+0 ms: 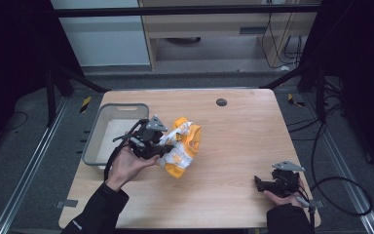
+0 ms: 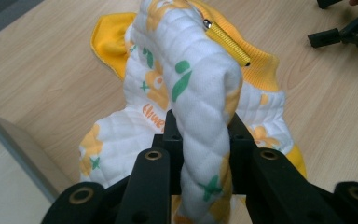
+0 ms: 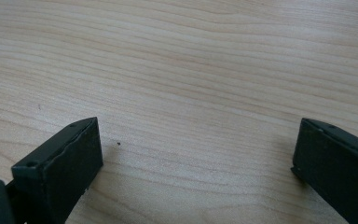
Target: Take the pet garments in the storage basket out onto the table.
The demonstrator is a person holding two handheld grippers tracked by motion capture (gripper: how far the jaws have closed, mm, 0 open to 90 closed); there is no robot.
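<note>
Your left gripper (image 1: 163,146) pinches fold of baby clothes (image 1: 182,146) right beside grey bin (image 1: 97,127), likely to drop in. Right gripper (image 1: 260,184) wide open, empty, far from bin, waiting.

Left hand-held gripper (image 1: 168,146) clamped; right hand-held gripper (image 1: 259,184) agape.

Table (image 1: 233,146) is evenly lit from overhead, everything around it pretty much black. High view is soft and grainy. Both close-ups look sharper, and the near tongs (image 3: 196,163) are slightly blurred.
</note>
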